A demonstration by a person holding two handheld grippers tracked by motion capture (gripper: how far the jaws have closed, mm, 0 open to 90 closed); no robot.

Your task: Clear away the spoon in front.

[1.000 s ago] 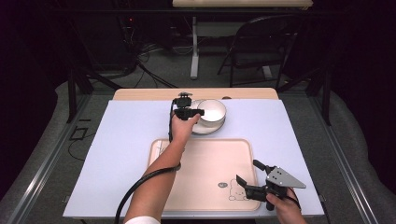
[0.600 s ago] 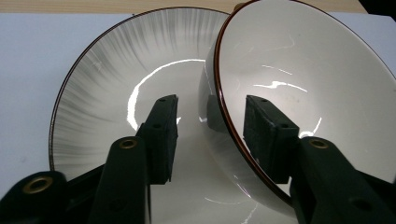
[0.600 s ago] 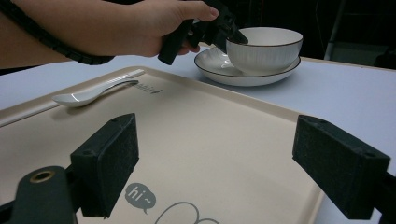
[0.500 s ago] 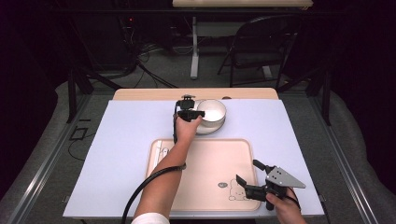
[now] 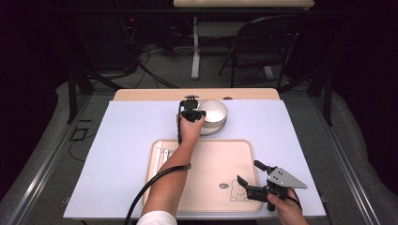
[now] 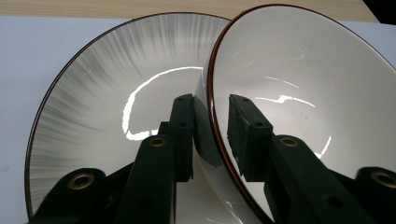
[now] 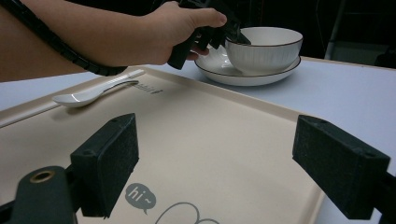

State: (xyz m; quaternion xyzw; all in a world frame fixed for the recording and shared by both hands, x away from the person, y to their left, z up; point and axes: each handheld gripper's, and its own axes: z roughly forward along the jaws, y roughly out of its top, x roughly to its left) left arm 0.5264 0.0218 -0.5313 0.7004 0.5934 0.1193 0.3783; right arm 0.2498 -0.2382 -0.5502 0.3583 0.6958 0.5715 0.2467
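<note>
Here we have the left gripper at the far side of the table, its jaws just closing over the near rim of the white ribbed ceramic bowl, one pad inside and one outside, with a small gap left. The bowl sits in the wide white plate. The right gripper waits with jaws apart over the beige plastic tray, probably to keep it free.

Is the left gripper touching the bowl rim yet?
Cannot tell. In the left gripper view the left gripper, whose jaws have just been closing, straddles the bowl rim over the plate, but pad contact isn't plain.
</note>
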